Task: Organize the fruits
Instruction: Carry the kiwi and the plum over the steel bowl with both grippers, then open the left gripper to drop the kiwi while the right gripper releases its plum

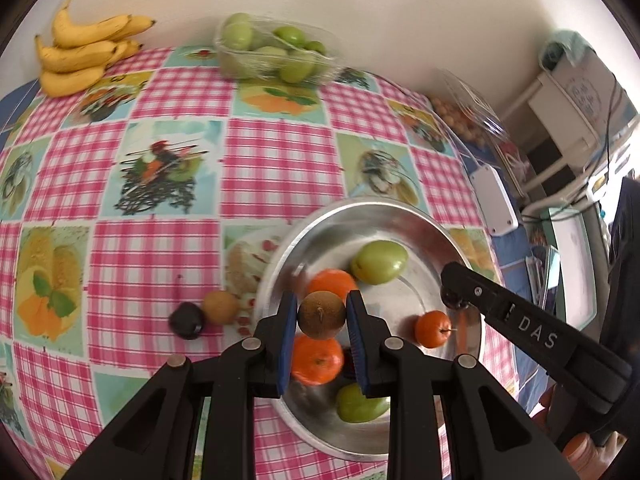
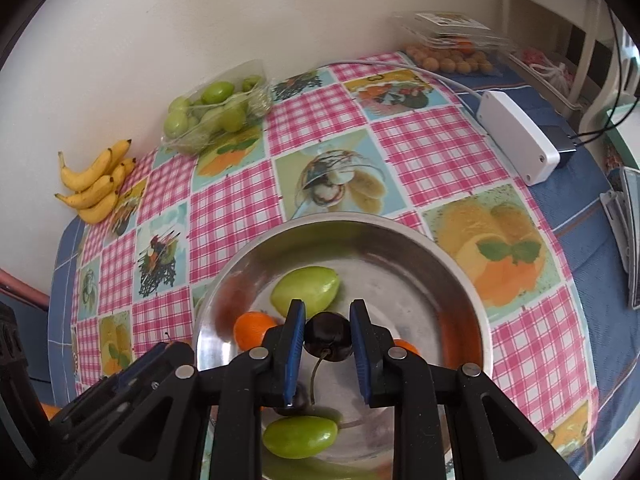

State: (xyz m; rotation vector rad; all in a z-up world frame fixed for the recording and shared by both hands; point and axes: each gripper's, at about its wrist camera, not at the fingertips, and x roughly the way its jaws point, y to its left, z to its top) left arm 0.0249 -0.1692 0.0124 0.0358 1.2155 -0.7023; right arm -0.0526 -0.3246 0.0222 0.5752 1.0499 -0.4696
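Observation:
My left gripper (image 1: 322, 316) is shut on a brown kiwi (image 1: 321, 314) and holds it above the left part of a metal bowl (image 1: 400, 210). The bowl holds two green plums (image 1: 379, 261), oranges (image 1: 317, 359) and a small orange (image 1: 433, 329). My right gripper (image 2: 327, 336) is shut on a dark cherry (image 2: 327, 335) with its stem hanging down, above the same bowl (image 2: 460, 280), where green plums (image 2: 306, 291) and an orange (image 2: 253, 330) lie. The right gripper's arm (image 1: 520, 322) crosses the left wrist view at right.
A dark fruit (image 1: 187, 320) and a small brown fruit (image 1: 220, 307) lie on the checked tablecloth left of the bowl. Bananas (image 1: 82, 54) and a clear tub of green plums (image 1: 272, 50) stand by the back wall. A white box (image 2: 516, 136) and a tub of small yellow fruits (image 2: 452, 60) sit at right.

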